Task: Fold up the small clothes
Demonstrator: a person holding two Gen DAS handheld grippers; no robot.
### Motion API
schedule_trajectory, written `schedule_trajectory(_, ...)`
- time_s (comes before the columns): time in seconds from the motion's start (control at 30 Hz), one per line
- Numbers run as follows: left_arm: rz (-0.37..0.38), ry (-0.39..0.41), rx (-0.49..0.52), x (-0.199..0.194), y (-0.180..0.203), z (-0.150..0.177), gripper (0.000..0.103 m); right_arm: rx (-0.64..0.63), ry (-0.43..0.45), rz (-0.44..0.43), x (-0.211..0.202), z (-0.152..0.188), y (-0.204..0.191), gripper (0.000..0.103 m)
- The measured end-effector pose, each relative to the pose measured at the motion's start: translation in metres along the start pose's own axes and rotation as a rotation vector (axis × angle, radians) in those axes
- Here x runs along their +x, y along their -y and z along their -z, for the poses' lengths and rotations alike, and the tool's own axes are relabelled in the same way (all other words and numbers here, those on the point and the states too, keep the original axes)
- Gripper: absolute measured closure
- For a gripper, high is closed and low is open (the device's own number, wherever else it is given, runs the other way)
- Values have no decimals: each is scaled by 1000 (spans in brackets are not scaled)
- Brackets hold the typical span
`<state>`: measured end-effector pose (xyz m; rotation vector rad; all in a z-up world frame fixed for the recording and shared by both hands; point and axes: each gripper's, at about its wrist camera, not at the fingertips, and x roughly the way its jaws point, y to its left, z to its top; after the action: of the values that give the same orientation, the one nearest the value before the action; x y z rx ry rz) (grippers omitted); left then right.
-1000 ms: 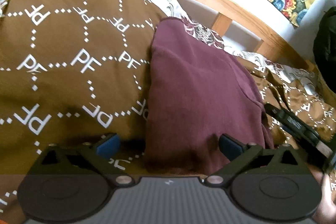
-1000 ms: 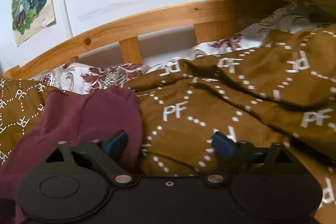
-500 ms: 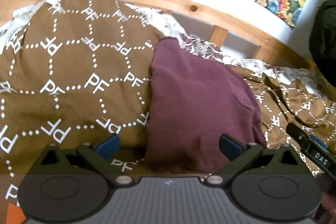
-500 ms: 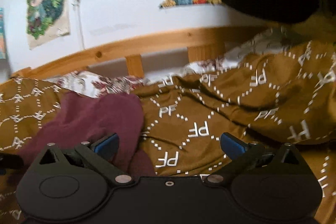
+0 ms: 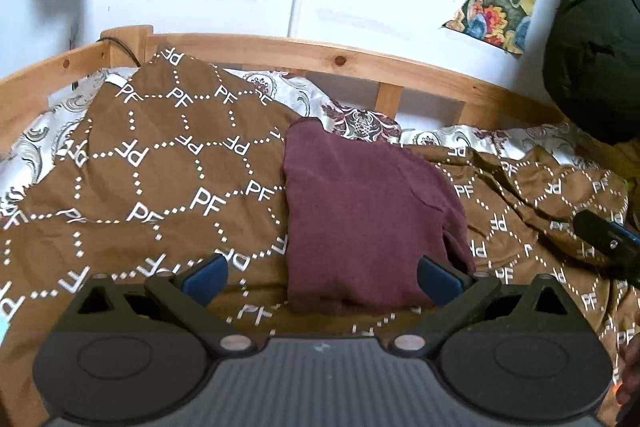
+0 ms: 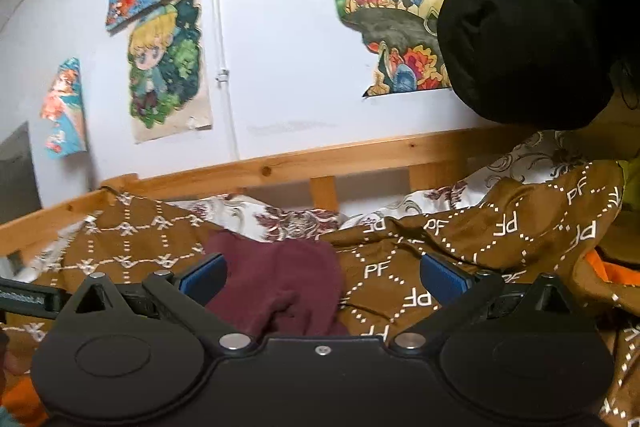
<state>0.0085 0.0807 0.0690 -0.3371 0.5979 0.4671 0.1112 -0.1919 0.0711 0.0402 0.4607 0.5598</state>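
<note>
Folded maroon garment (image 5: 360,223) flat on brown PF-print duvet (image 5: 152,195), mid-bed. Long axis running from near edge toward wooden bed rail (image 5: 340,61); narrower far end touching floral sheet (image 5: 360,119). Left gripper (image 5: 320,277) wide, nothing clamped. Right gripper (image 6: 322,277) wide too, empty, above garment's right side.

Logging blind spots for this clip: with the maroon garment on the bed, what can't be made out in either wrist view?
- Maroon garment, left wrist view: lies folded; type unclear, layers hide it.
- Same garment, right wrist view: near part hidden behind the right gripper body.
- Right gripper in left wrist view: only a black piece shows, cut by the right edge.
- Orange item, right wrist view: mostly covered by the brown blanket.
</note>
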Motion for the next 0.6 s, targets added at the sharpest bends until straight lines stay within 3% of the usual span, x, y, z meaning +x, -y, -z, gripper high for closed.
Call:
schedule_trajectory(0.2,-8,-37,43,-16,-6,23,1,55,-49,-38,-34,9,1,1)
schedule_trajectory(0.6,-3,-51,82,-26,-10,44,1,-23,-92,-19,-67,33,-8,1)
